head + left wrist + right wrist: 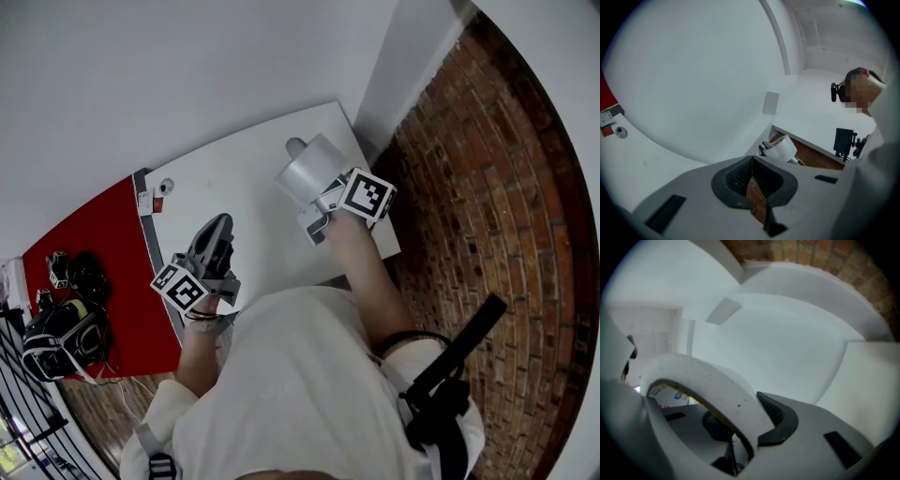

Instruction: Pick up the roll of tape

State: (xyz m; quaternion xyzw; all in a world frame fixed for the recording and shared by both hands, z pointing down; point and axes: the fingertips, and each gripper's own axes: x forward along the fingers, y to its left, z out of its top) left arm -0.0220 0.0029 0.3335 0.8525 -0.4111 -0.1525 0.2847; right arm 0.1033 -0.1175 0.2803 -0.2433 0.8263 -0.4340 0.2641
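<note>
**Left:** your left hand-held gripper (217, 228) hangs over the desk (234, 169), jaws pressed together, empty. **Right:** your right hand-held gripper (317, 208) pinches the roll of tape (312, 169) by its wall, one jaw inside the core, clear above the desk's far corner.

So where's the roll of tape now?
Head view, right of centre: the roll of tape is clamped in the right gripper, over the white table.

The roll of tape (307, 171) and table (234, 183) are white, the floor (487, 206) brown brickwork.
</note>
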